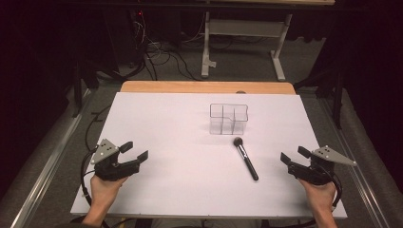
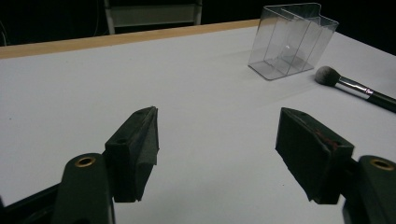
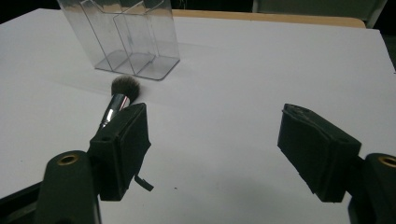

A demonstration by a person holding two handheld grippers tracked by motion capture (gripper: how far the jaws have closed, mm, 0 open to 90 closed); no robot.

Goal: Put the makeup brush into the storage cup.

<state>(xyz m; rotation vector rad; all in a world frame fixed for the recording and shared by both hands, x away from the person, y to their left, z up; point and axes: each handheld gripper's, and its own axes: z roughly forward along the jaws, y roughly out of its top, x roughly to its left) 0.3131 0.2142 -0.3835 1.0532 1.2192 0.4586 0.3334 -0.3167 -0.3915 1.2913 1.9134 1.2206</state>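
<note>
A makeup brush [image 1: 245,157] with a dark handle and a grey head lies on the white table, just in front of a clear plastic organiser [image 1: 228,118] with compartments. My left gripper [image 1: 134,150] rests open at the table's left side, far from both. My right gripper [image 1: 293,155] is open at the right, a short way right of the brush handle. In the left gripper view the organiser [image 2: 290,41] and brush [image 2: 355,87] lie far right. In the right gripper view the brush [image 3: 121,97] shows just past the left jaw, with the organiser [image 3: 125,37] behind it.
The white table surface [image 1: 180,142] has a wooden strip [image 1: 204,87] along its far edge. Beyond it stand a white frame [image 1: 242,33] and cables [image 1: 157,52] on the floor. Metal rails run along both sides of the table.
</note>
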